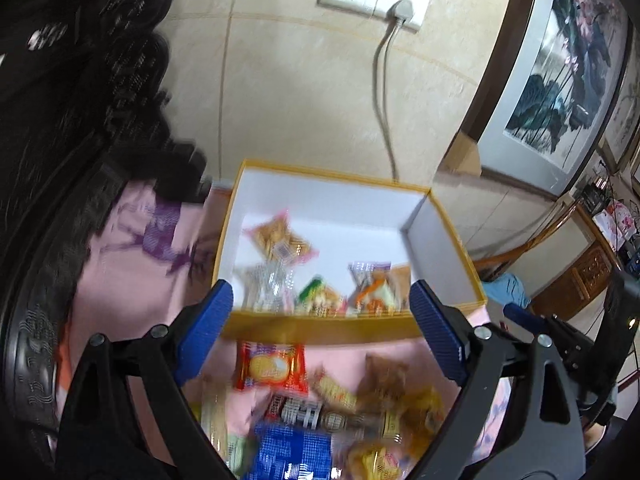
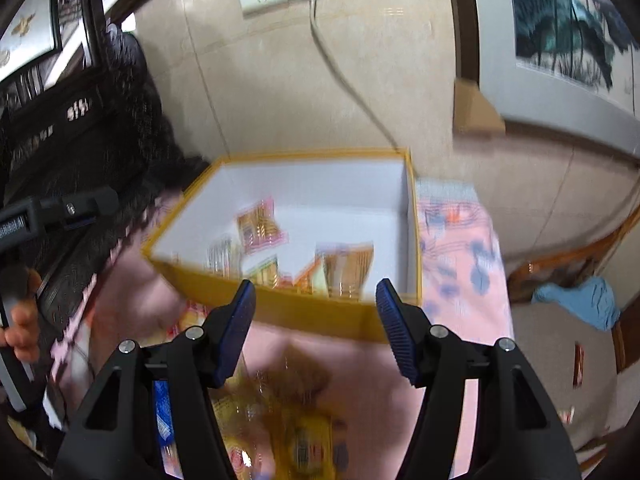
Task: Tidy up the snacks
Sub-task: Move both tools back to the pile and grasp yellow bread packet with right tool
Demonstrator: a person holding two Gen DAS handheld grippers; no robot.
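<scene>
Wrapped snack packets (image 1: 320, 412) lie heaped at lower centre before the yellow-rimmed white cardboard box (image 1: 320, 326); left gripper (image 1: 320, 336) and right gripper (image 2: 316, 328) both spread, empty.

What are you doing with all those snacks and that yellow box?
A person holds a gripper in each hand and is sorting snacks. A few packets already lie inside the yellow box, which sits on a pink cloth. More packets wait in a loose pile in front of the box, like the red packet. The left gripper and the right gripper are both open and hold nothing, above the pile. The pictures are blurry.
</scene>
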